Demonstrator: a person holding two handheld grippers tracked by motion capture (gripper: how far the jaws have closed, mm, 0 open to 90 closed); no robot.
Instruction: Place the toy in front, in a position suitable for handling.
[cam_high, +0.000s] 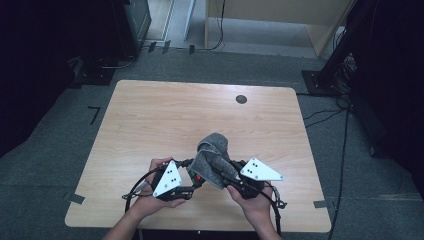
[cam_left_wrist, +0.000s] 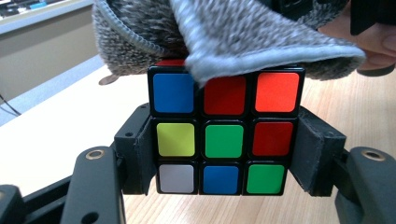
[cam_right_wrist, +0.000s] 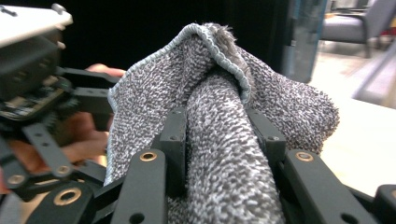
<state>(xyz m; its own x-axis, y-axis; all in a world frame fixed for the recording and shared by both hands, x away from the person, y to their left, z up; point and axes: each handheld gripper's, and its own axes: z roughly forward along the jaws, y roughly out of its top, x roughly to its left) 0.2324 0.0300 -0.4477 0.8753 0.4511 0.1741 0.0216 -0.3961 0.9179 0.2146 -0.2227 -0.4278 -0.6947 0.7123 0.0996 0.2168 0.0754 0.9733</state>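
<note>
A Rubik's cube (cam_left_wrist: 224, 126) with mixed coloured squares sits between the jaws of my left gripper (cam_left_wrist: 224, 149), which is shut on its two sides. A grey towel (cam_right_wrist: 224, 140) is bunched between the jaws of my right gripper (cam_right_wrist: 219, 135), which is shut on it. The grey towel (cam_left_wrist: 224, 37) drapes over the cube's top edge. In the high view the left gripper (cam_high: 192, 176) and right gripper (cam_high: 225, 175) meet near the table's front edge, with the towel (cam_high: 212, 152) lying over the cube (cam_high: 196, 177), which is mostly hidden.
The wooden table (cam_high: 150, 115) has a round dark cable hole (cam_high: 241, 99) at the back right. Carpet, cables and dark equipment stands surround the table. My left hand (cam_right_wrist: 79, 135) and its gripper show close at the left of the right gripper view.
</note>
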